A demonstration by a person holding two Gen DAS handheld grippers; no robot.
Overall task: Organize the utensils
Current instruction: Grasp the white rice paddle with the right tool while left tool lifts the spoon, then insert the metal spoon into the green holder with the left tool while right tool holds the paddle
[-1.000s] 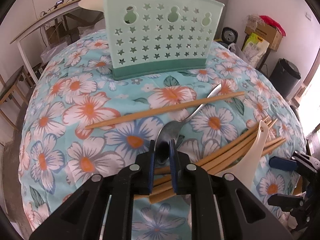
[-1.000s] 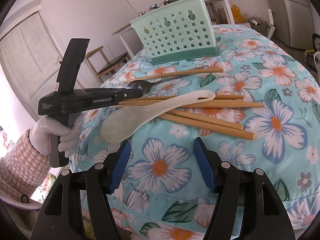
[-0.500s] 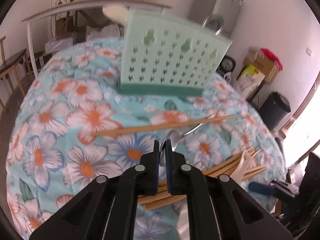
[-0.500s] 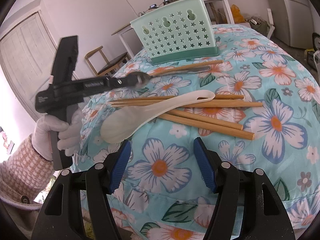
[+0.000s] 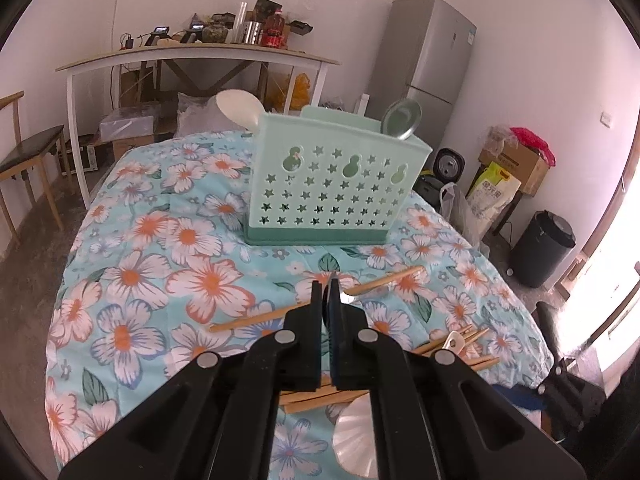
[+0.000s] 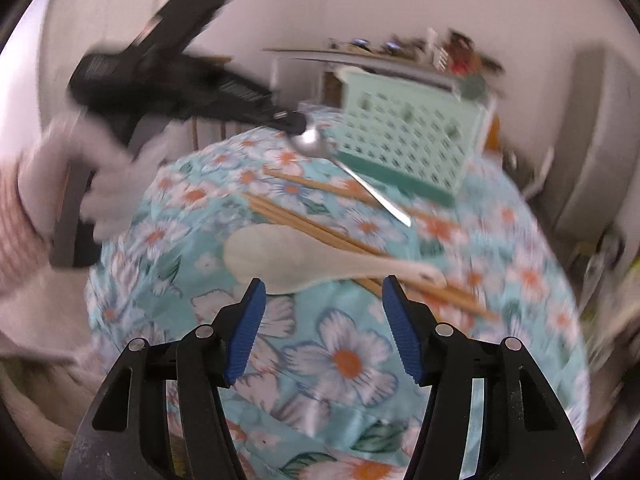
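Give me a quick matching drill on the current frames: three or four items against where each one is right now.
1. metal spoon
2. white spoon
3. chopsticks
4. green caddy

a. stands upright on the floral cloth
b. lies across the chopsticks
c. clamped in the left gripper, above the table
d. lie flat on the cloth

Pairs: 1-c, 2-b, 3-d, 4-a

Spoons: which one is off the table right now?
The metal spoon, gripped by its bowl in the left gripper. The white spoon lies across the chopsticks.
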